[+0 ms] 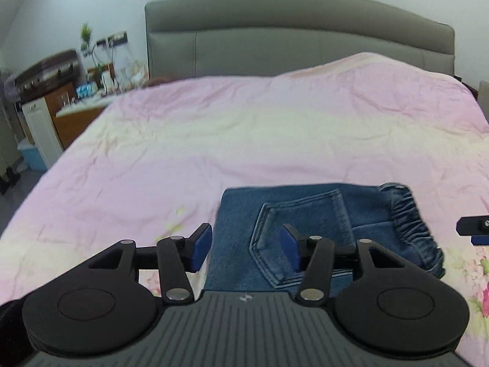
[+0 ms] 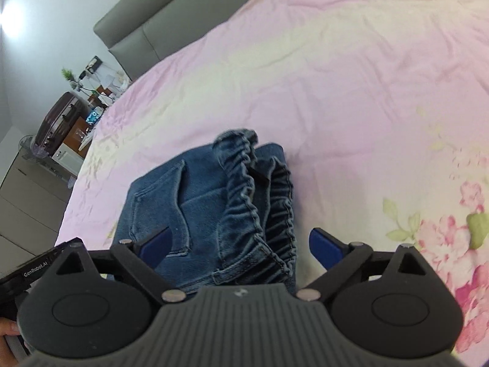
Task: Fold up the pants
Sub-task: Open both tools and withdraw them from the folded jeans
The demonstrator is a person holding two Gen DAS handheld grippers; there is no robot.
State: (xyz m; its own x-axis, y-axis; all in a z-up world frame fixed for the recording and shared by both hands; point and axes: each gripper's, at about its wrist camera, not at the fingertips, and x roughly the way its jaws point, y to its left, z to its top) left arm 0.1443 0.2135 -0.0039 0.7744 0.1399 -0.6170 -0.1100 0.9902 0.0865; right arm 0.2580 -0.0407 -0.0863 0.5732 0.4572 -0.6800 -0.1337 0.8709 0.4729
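Blue denim pants [image 1: 308, 214] lie folded into a small stack on the pink bedspread, back pocket up, elastic waistband at the right. My left gripper [image 1: 246, 249] is open and empty, hovering over the stack's left part, its left pad past the left edge. In the right wrist view the pants [image 2: 201, 202] lie with the ruffled waistband [image 2: 259, 195] toward me. My right gripper [image 2: 241, 246] is open and empty, its pads on either side of the waistband end, above the cloth. Its tip shows at the right edge of the left wrist view [image 1: 473, 229].
The pink floral bedspread [image 1: 244, 128] covers a wide bed with a grey headboard [image 1: 290, 36] at the far end. Left of the bed stand a wooden cabinet [image 1: 67, 113], a dark suitcase [image 2: 58, 119] and small clutter. The left gripper's body [image 2: 33, 266] shows beside the right one.
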